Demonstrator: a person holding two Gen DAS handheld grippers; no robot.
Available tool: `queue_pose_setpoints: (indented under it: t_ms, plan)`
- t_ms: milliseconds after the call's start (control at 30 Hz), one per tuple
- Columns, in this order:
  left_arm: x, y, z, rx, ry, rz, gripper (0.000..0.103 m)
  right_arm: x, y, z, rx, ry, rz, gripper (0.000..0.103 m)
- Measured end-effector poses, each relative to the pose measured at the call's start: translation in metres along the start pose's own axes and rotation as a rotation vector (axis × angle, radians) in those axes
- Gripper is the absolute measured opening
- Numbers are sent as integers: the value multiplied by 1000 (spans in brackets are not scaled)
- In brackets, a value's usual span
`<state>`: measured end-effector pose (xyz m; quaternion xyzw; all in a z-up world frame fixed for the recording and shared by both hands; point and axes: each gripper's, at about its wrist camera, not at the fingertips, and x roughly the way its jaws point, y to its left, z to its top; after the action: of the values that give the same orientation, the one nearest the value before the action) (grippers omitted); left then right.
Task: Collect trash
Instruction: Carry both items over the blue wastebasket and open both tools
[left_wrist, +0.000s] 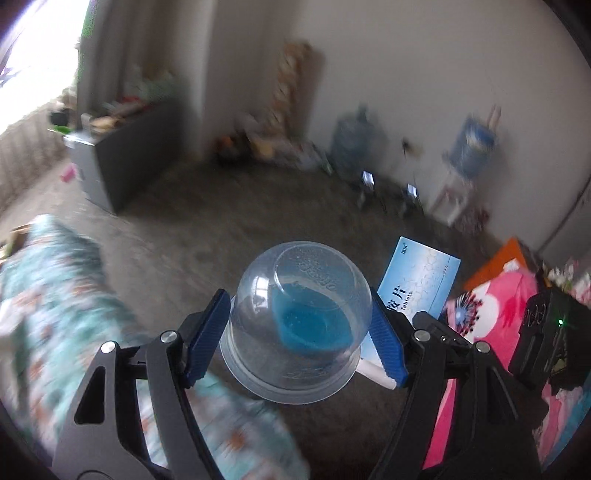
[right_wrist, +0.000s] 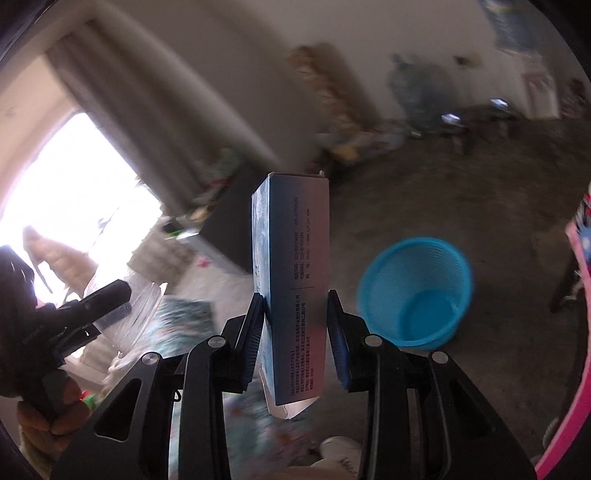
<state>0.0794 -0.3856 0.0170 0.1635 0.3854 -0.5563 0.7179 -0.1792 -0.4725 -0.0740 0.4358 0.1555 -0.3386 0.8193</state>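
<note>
I have two grippers in play, each carrying one piece of trash. My left gripper (left_wrist: 299, 332) has its jaws clamped on one clear plastic cup (left_wrist: 295, 325), the blue pads pressing its sides; the cup points bottom-forward, away from the camera, held up in the air. Through its clear wall I see a blue shape, blurred. My right gripper (right_wrist: 295, 328) has its jaws closed on one blue tablet box (right_wrist: 291, 295), standing upright between the pads with its lower flap hanging open. In the left wrist view that same box shows just right of the cup, with the right gripper's black body further right.

On the floor (right_wrist: 424, 192) stands one blue mesh waste basket (right_wrist: 415, 291), upright and open, lower right of the box in the right wrist view. Against the far wall I count two big water bottles (left_wrist: 354, 140), one on the floor and one on a white stand, both smeared by blur. One dark cabinet (left_wrist: 122, 158) with clutter on top stands near the window. One hand (right_wrist: 48, 417) grips the left gripper's handle at the lower left of the right wrist view.
</note>
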Motion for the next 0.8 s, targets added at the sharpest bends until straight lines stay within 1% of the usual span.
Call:
queue_pose_setpoints:
  t_ms: [133, 167, 267, 300, 333, 367, 400, 433, 467, 533, 600, 667, 800]
  plan:
    - [95, -22, 19, 48, 112, -29, 69, 52, -32, 9, 78, 41, -102, 34]
    - [109, -22, 23, 46, 125, -31, 69, 67, -41, 14, 95, 51, -128, 34]
    - [162, -33, 36, 58, 164, -32, 69, 94, -70, 37, 120, 71, -167, 36]
    - [180, -36, 39, 70, 186, -10, 73, 110, -81, 42, 131, 80, -187, 37]
    - [189, -39, 39, 76, 198, 9, 79, 124, -86, 44, 139, 88, -199, 39]
    - [200, -40, 40, 80, 207, 31, 86, 134, -96, 45, 153, 102, -216, 49]
    - [207, -42, 38, 80, 209, 48, 86, 146, -107, 46, 167, 124, -248, 51]
    - [212, -43, 36, 71, 213, 64, 86, 153, -117, 48, 179, 140, -275, 51]
    - [213, -44, 35, 59, 215, 64, 86, 157, -122, 47, 194, 151, -291, 51]
    - [209, -46, 34, 32, 215, 35, 86, 154, -131, 42, 220, 141, -281, 52]
    - [199, -46, 34, 38, 192, 18, 86, 142, -130, 34, 216, 120, -288, 53]
    - [178, -49, 37, 63, 146, 20, 86, 135, -124, 30, 201, 111, -292, 53]
    - [133, -53, 42, 59, 89, -6, 86, 110, -107, 17, 137, 85, -308, 56]
